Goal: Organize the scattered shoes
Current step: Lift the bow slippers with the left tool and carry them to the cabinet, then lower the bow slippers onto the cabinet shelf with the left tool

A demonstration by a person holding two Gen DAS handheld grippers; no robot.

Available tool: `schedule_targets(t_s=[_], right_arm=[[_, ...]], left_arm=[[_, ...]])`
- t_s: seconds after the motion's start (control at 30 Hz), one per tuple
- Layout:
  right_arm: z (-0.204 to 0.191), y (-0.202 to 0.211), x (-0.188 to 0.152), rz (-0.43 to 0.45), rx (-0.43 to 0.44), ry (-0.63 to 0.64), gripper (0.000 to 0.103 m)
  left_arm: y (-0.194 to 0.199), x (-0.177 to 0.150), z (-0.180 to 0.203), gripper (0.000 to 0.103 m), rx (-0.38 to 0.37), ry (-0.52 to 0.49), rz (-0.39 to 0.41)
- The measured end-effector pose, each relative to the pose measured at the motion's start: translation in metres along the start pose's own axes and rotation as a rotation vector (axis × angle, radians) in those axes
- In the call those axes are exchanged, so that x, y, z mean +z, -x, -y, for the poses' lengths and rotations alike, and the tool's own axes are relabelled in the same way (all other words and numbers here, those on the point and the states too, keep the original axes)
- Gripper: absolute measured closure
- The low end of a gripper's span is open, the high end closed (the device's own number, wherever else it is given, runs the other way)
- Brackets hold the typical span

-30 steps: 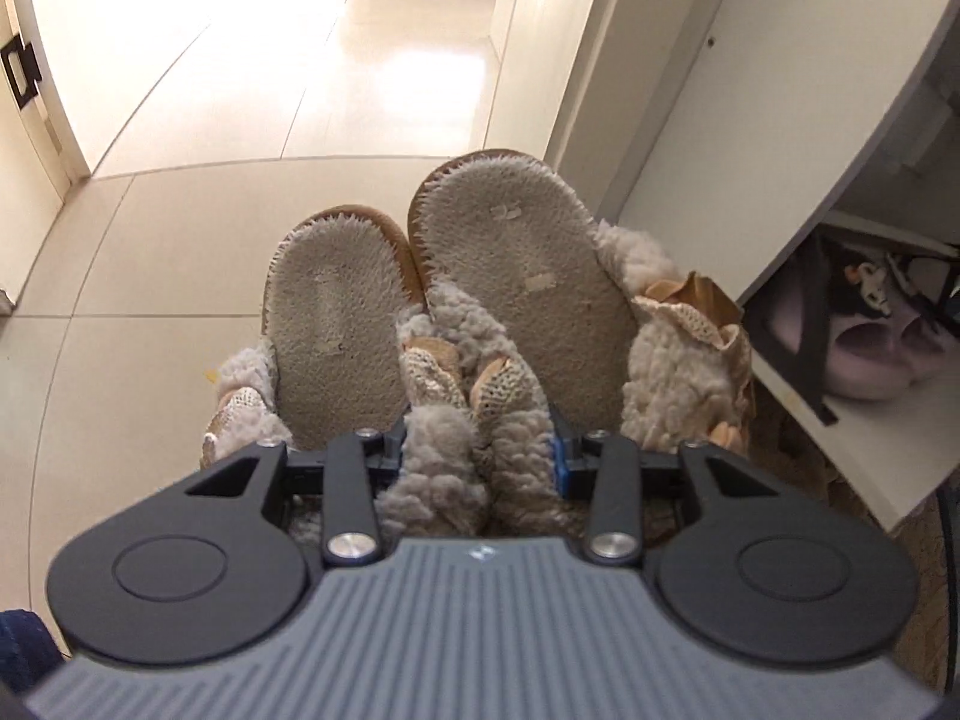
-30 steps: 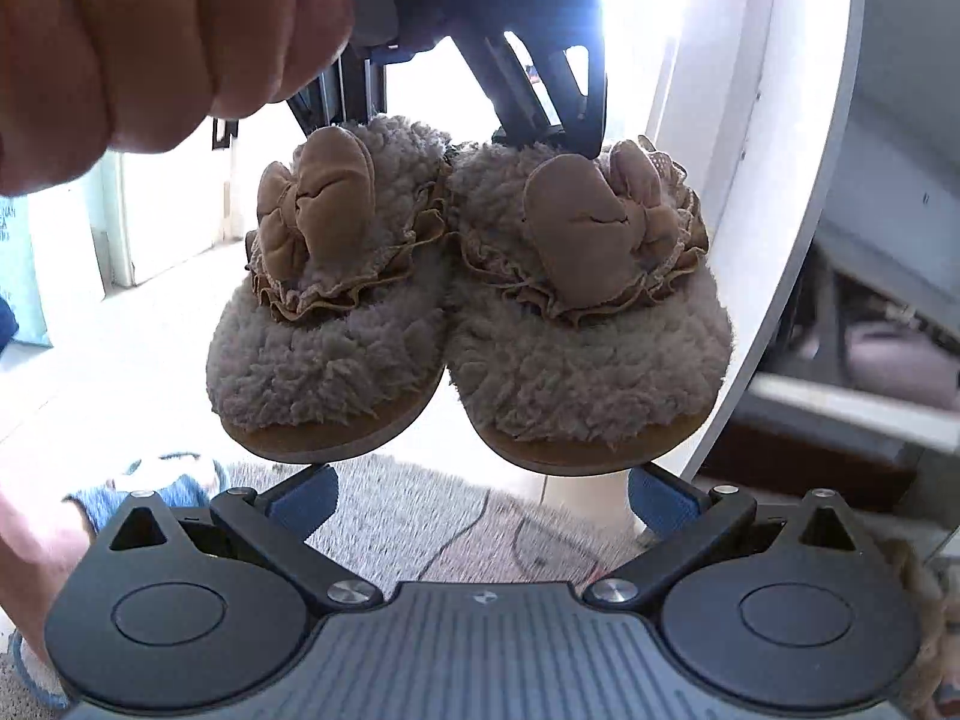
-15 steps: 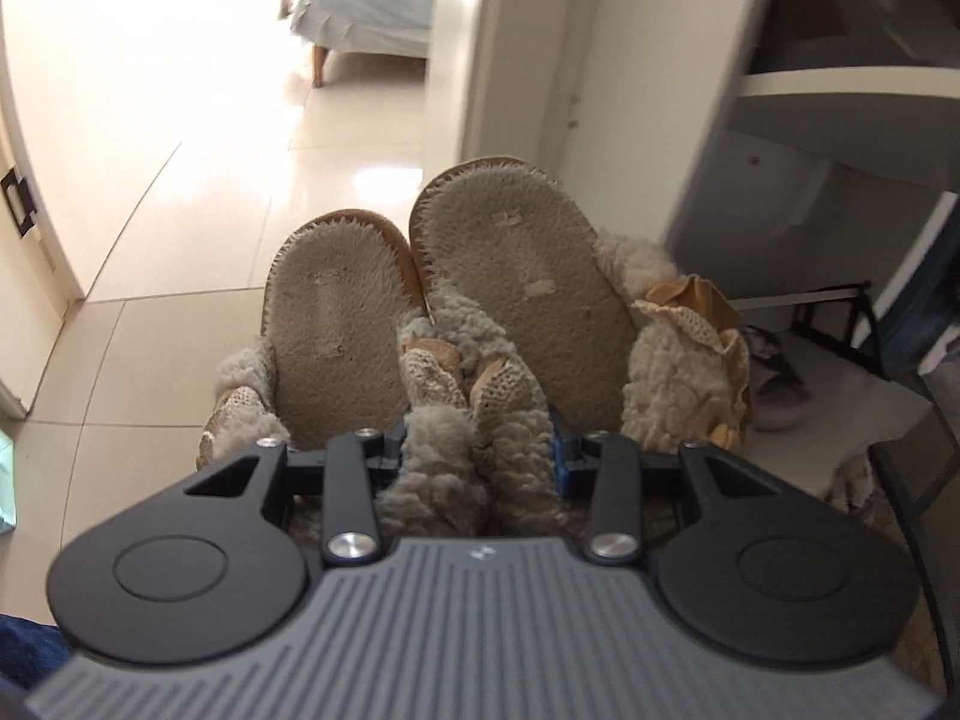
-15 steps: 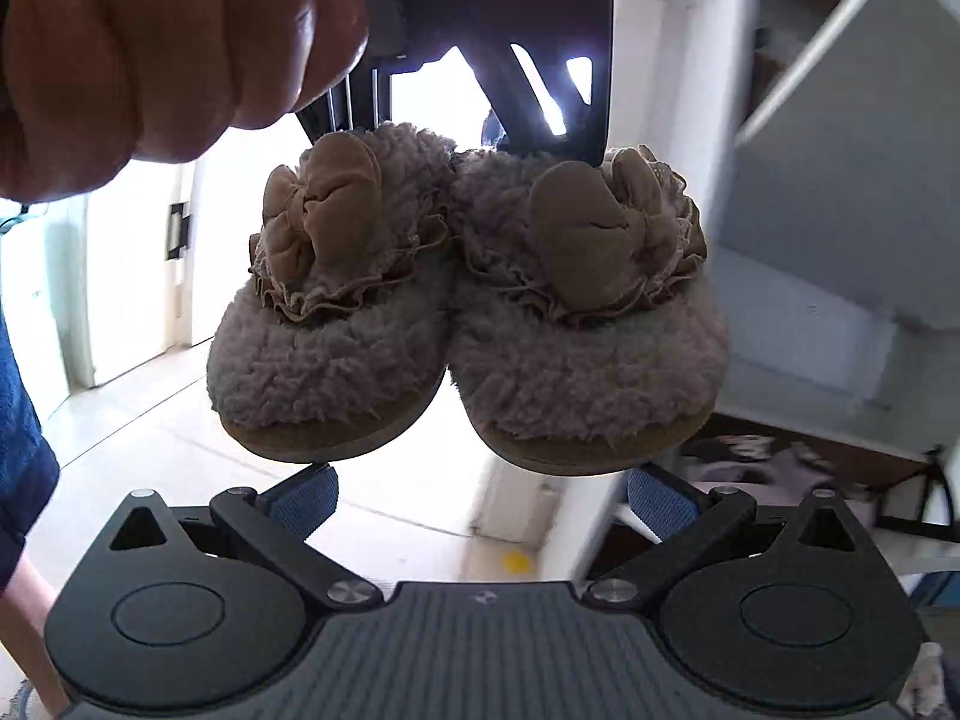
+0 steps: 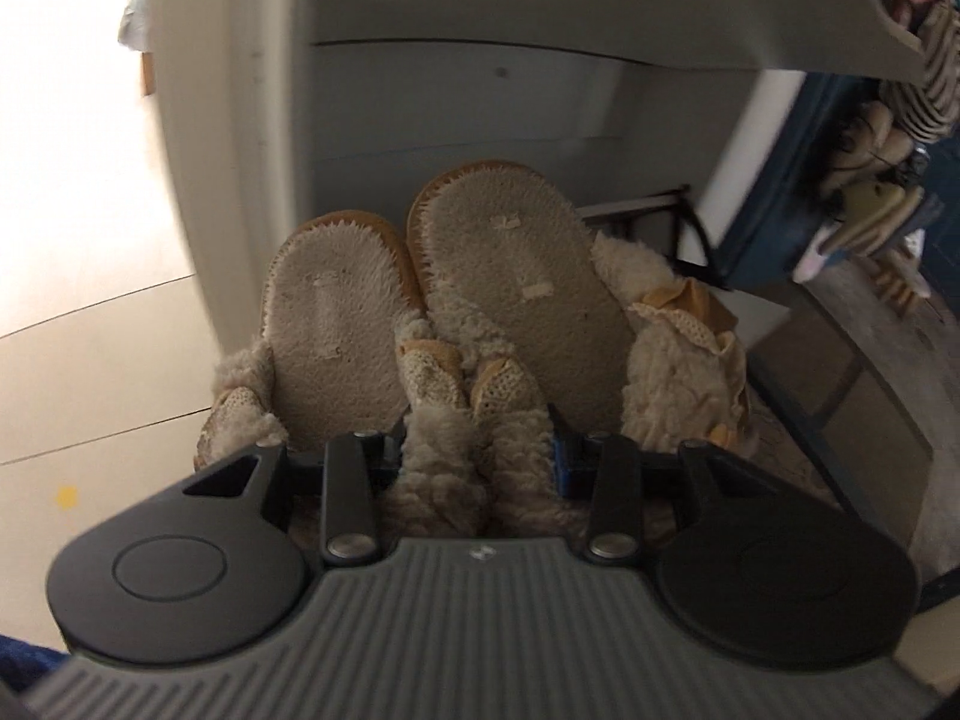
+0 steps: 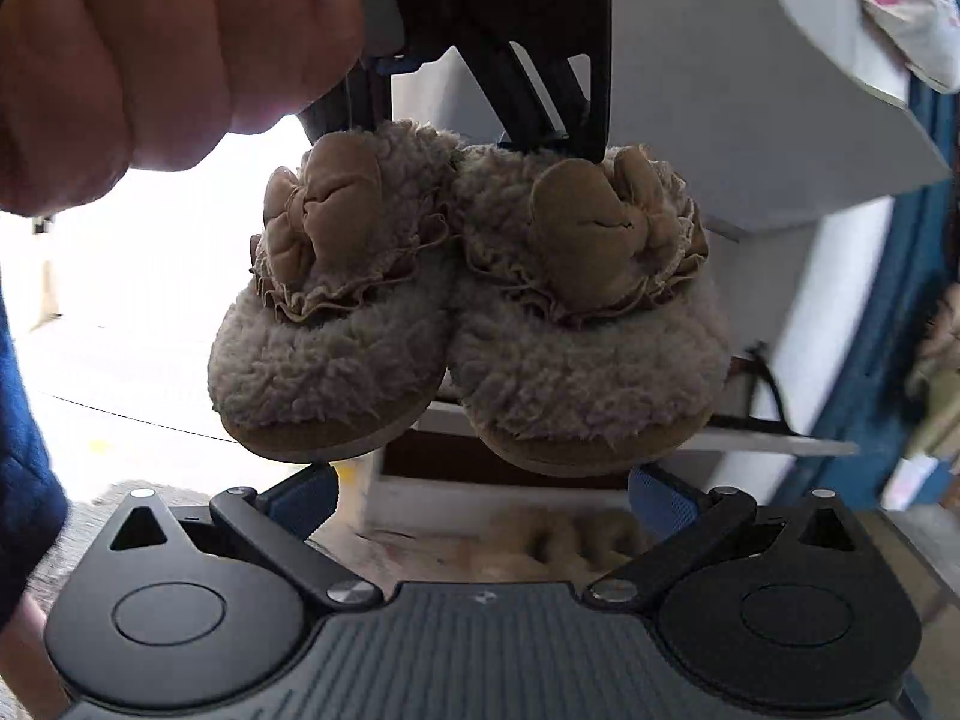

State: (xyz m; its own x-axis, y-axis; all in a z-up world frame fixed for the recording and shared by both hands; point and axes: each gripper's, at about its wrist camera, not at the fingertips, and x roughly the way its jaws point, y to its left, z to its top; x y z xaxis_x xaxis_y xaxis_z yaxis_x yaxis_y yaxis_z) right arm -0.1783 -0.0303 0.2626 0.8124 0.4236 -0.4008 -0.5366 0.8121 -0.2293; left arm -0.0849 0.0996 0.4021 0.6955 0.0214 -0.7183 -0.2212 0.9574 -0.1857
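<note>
Slippers (image 5: 480, 312) now nearer cabinet shelf (image 5: 540, 96)

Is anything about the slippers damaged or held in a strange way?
Nothing looks damaged. The fluffy slippers hang as a pair, heel edges pinched together in the left tool, toes down. The right tool is open and empty.

My two slippers (image 5: 456, 324) hang side by side in the air, pinched together at their fuzzy inner edges. They are cream fleece with tan soles, a tan bow (image 6: 324, 210) over a frill on each toe. Toes point down and away from me, insoles facing up
</note>
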Motion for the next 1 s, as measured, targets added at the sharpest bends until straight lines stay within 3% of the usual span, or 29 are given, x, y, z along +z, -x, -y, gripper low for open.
schedule_targets(t_s=[0.2, 0.37, 0.5, 0.8, 1.0], right_arm=[[0.040, -0.001, -0.001, -0.047, -0.078, 0.019, 0.000], [0.079, -0.007, 0.001, -0.080, -0.116, 0.014, 0.000], [0.108, -0.013, -0.001, -0.086, -0.106, -0.009, 0.000], [0.178, -0.043, -0.013, -0.194, -0.085, -0.023, 0.000], [0.204, -0.057, 0.005, -0.274, -0.030, 0.021, 0.000]], left_arm=[[-0.028, 0.015, 0.039, 0.066, -0.076, 0.003, -0.035], [-0.050, 0.032, 0.082, 0.066, -0.106, -0.027, -0.013], [-0.065, 0.040, 0.105, 0.066, -0.116, -0.040, -0.040], [-0.114, 0.045, 0.158, 0.065, -0.139, -0.066, -0.099], [-0.148, 0.068, 0.155, 0.065, -0.176, 0.014, -0.181]])
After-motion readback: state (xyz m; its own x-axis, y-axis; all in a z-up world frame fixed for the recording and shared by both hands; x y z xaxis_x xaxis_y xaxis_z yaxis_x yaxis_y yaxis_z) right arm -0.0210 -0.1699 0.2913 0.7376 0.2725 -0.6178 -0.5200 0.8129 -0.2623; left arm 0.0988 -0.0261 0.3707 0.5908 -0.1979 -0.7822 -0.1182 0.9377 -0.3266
